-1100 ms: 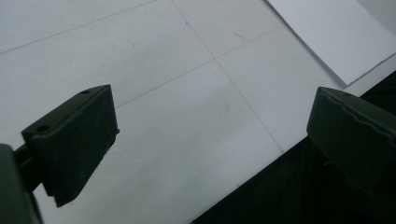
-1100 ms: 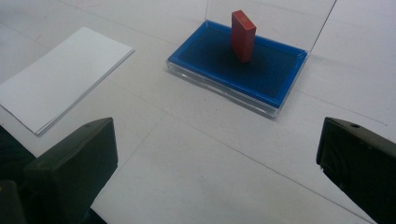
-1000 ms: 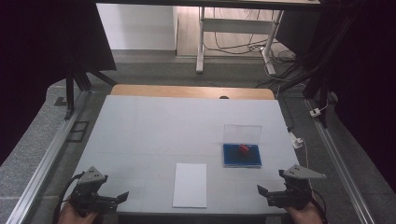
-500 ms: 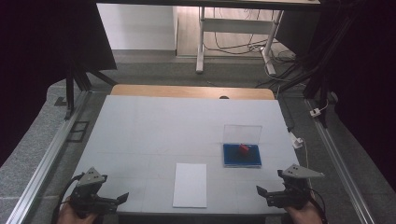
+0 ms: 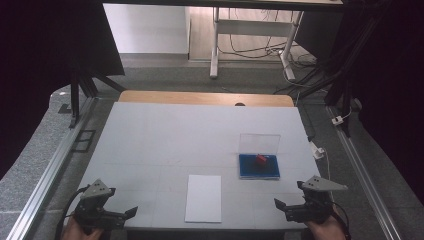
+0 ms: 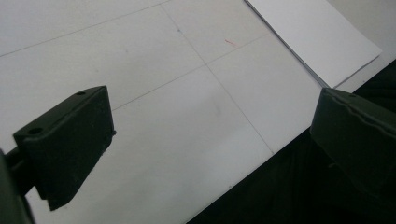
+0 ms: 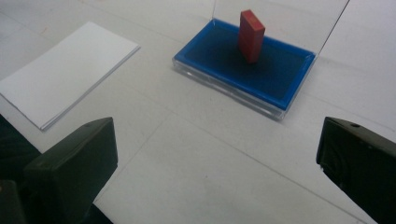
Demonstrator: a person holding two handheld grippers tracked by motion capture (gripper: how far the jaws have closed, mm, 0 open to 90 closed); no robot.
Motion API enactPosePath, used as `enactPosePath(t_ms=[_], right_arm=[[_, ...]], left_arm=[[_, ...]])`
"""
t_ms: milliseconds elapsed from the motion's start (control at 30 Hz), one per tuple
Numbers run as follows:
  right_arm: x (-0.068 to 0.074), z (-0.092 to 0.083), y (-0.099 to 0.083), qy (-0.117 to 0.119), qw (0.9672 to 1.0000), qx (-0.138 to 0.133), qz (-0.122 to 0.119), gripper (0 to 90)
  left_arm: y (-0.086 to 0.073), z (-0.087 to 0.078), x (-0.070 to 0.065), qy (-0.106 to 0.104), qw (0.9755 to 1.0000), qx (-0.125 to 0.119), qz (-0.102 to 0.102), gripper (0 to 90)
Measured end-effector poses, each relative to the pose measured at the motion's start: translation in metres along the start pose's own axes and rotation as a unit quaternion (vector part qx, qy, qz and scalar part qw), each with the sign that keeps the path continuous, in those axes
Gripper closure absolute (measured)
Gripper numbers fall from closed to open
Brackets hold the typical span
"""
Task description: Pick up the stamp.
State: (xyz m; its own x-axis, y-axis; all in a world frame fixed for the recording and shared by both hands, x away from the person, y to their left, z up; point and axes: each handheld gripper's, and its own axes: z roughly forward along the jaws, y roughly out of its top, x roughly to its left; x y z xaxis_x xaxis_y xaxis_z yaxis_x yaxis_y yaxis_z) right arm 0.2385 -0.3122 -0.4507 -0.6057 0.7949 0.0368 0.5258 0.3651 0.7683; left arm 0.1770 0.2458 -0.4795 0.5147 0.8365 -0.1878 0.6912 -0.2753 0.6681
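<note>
Then the right tool [image 5: 282,207] hovered at the near right corner of the desk [image 5: 165,135], its jaws spread wide with nothing between them. Ahead of it, slightly toward the middle of the desk and clearly apart, stood the blue tray [image 5: 259,166] with its clear lid raised upright at the far edge; in the right gripper view the tray [image 7: 280,74] sat beyond the gap between the jaws, with the red block [image 7: 251,35] standing tilted on its blue floor. The white paper [image 5: 204,197] lay flat near the front edge, between the two tools and left of the tray. The left tool [image 5: 131,212] hung over the near left corner, jaws likewise parted and empty, the paper's corner [image 6: 322,37] lying beyond them.
</note>
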Motion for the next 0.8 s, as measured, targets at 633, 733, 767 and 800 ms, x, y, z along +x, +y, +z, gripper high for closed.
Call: enactPosePath(t_ms=[633, 733, 767, 800], right_arm=[[-0.008, 0.013, 0.016, 0.002, 0.9997, -0.022, -0.006, 0.0], [-0.009, 0.018, 0.019, 0.001, 0.9999, -0.017, -0.001, 0.0], [-0.01, 0.02, 0.02, 0.002, 0.9999, -0.016, 0.0, 0.0], [-0.01, 0.022, 0.021, 0.001, 0.9999, -0.013, 0.003, 0.0]], left_arm=[[0.0, 0.0, 0.001, -0.003, 1.0, -0.001, -0.007, 0.0], [0.0, 0.0, 0.001, -0.003, 1.0, 0.0, -0.007, 0.0], [0.0, 0.0, 0.001, -0.004, 1.0, 0.0, -0.007, 0.0], [0.0, 0.0, 0.001, -0.004, 1.0, 0.0, -0.007, 0.0]])
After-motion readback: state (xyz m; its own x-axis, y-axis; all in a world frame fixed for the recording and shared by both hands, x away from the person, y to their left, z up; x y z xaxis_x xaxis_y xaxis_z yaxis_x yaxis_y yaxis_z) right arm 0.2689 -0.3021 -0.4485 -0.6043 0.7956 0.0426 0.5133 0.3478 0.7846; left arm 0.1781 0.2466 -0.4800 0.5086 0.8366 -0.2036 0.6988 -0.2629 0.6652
